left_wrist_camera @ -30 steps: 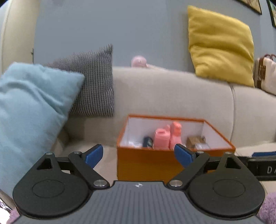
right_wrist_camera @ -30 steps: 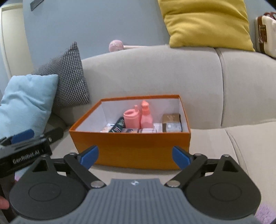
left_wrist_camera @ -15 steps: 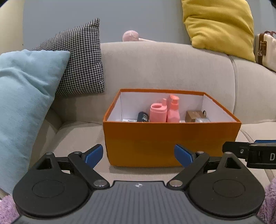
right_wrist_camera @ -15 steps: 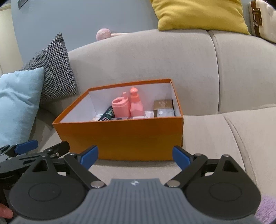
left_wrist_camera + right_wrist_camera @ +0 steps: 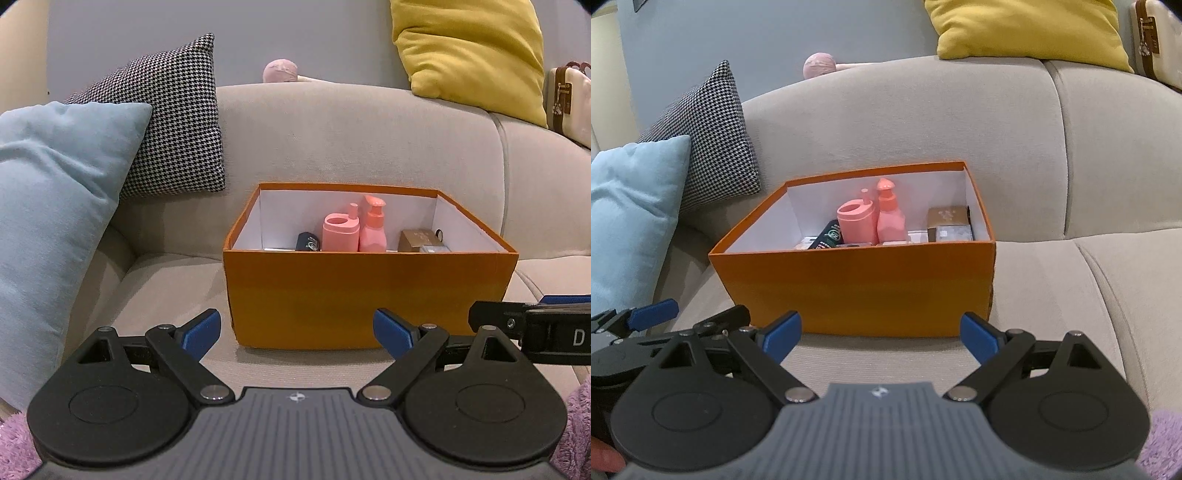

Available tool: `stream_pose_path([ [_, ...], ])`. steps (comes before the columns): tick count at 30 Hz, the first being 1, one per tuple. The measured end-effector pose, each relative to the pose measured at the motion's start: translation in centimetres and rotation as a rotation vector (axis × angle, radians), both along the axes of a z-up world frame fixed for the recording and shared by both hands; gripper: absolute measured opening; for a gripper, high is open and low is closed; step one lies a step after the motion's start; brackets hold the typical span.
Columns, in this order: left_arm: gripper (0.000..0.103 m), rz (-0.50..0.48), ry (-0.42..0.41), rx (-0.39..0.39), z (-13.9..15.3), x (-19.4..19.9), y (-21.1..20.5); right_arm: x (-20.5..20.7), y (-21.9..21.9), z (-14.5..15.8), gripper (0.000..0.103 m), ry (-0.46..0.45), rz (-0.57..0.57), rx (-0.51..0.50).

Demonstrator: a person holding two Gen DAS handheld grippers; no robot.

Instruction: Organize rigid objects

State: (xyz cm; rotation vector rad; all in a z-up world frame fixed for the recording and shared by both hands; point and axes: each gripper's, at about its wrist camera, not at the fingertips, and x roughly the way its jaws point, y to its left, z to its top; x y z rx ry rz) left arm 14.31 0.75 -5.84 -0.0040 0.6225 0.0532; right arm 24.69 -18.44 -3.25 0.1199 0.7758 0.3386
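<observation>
Now nearer orange box (image 5: 369,295), both grippers spread

Left hand-held gripper (image 5: 297,328) and right hand-held gripper (image 5: 881,332) apparently level, jaws spread empty

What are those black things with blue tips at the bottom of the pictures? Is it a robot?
No robot: a person holds a pincher tool in each hand, and each tool carries its own camera. One picture looks along the left gripper, the other along the right gripper. Both are open and hold nothing. Ahead, an orange box sits on a grey sofa. Inside stand a pink bottle and a pink cup, beside a brown carton. Cushions lean around.
</observation>
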Motion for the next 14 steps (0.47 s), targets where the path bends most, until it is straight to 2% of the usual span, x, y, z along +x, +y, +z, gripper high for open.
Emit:
stream_pose_path([
  [14, 0.103, -0.002, -0.010, -0.009, 0.19, -0.15, 0.12, -0.05, 0.56, 0.03, 0.093, -0.001, 0.014, -0.019],
])
